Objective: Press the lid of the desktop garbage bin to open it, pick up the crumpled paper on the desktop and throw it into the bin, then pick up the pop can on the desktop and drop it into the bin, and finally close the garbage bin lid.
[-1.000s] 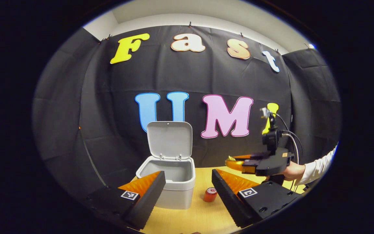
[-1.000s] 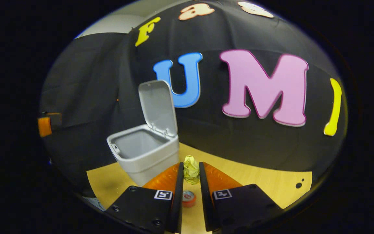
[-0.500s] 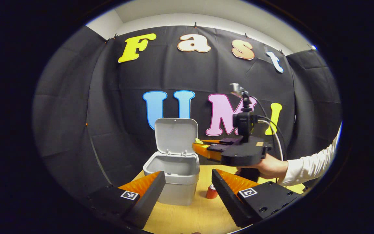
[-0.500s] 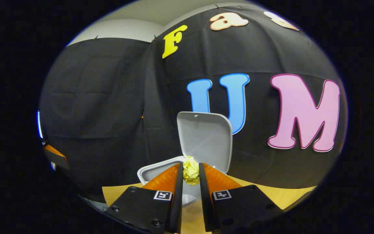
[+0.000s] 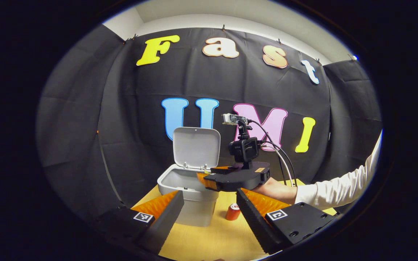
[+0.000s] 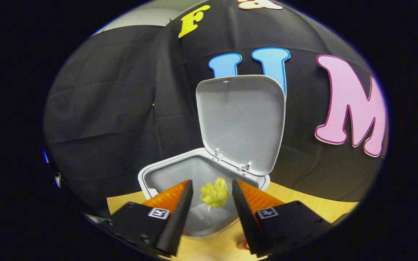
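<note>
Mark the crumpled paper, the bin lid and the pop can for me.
crumpled paper [image 6: 214, 193], right gripper view, middle of the yellow ball between the open fingers.
bin lid [image 6: 241, 121], right gripper view, inner face of the raised lid.
pop can [image 5: 233, 212], left gripper view, its red side wall.

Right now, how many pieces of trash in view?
2. Paper falling between the right tool's open fingers over the bin; can upright on the desk right of the bin. More may be hidden.

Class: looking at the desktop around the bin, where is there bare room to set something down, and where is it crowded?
Bare wood lies on the desktop in front of the bin and the pop can. Crowded: above the bin's mouth, where the right gripper hangs with the crumpled paper.
</note>
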Demonstrator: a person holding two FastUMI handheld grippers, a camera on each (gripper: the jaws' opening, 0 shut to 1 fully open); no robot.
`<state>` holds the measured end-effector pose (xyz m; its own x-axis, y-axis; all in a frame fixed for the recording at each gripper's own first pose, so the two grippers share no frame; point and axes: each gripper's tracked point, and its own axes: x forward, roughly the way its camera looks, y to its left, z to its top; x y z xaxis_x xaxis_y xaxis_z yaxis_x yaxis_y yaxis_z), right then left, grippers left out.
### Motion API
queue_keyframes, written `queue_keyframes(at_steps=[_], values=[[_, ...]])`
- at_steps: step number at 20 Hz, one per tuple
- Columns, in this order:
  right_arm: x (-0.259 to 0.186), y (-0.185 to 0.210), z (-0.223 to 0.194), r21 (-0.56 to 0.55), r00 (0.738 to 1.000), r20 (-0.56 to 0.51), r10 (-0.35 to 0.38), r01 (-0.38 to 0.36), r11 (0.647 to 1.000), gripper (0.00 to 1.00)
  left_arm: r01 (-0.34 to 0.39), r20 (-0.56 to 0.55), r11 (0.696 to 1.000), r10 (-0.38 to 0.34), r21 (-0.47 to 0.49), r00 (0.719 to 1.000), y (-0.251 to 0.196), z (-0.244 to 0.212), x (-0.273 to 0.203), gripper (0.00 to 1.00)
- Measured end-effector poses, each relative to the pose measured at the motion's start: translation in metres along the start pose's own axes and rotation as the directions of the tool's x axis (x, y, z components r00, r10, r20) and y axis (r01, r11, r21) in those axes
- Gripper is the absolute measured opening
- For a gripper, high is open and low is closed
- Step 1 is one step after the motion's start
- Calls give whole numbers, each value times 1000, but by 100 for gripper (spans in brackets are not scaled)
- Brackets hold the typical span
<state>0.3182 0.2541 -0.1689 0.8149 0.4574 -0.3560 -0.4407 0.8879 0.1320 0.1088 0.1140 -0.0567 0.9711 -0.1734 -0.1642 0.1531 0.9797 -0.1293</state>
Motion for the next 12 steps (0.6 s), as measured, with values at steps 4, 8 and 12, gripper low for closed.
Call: queue_keyframes(at_steps=[4, 8, 12], values=[[-21, -12, 12, -30, 999, 29, -16, 17, 999, 95, 31, -13, 1000, -31, 8, 999, -14, -16, 13, 97], [-65, -51, 21, -39, 996, 56, -71, 74, 997, 95, 26, 13, 998, -27, 62, 1000, -25, -24, 28, 97], [-124, -100, 32, -23, 983, 86, -163, 166, 986, 95, 61, 26, 997, -62, 38, 998, -46, -40, 52, 97]])
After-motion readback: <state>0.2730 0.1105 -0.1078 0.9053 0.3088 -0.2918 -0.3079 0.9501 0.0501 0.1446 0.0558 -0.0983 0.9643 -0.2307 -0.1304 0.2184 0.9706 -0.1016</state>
